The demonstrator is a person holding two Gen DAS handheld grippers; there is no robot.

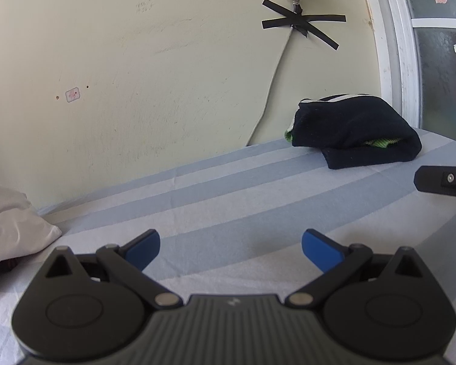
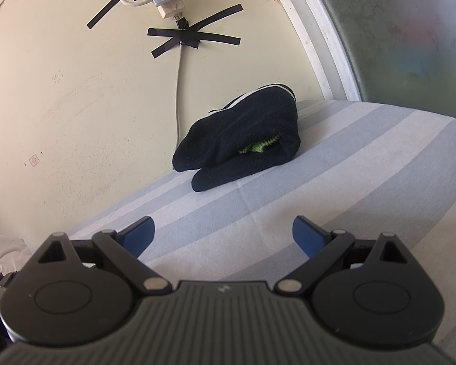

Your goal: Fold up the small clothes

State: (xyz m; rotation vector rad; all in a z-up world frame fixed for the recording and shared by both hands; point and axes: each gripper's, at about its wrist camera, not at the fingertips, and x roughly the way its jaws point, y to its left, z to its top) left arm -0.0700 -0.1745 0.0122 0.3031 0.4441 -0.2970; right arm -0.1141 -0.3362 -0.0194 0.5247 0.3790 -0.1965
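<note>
Against the wall, dark folded clothes [image 2: 243,133] are parked on the bed [image 2: 364,164], perhaps finished; left gripper [image 1: 231,251] and right gripper [image 2: 223,237] are held wide, empty

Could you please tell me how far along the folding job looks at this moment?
Done: a dark garment sits folded on the striped sheet by the wall, green fabric showing inside. In hand: nothing; left tool and right tool are open. No unfolded clothes are visible.
</note>
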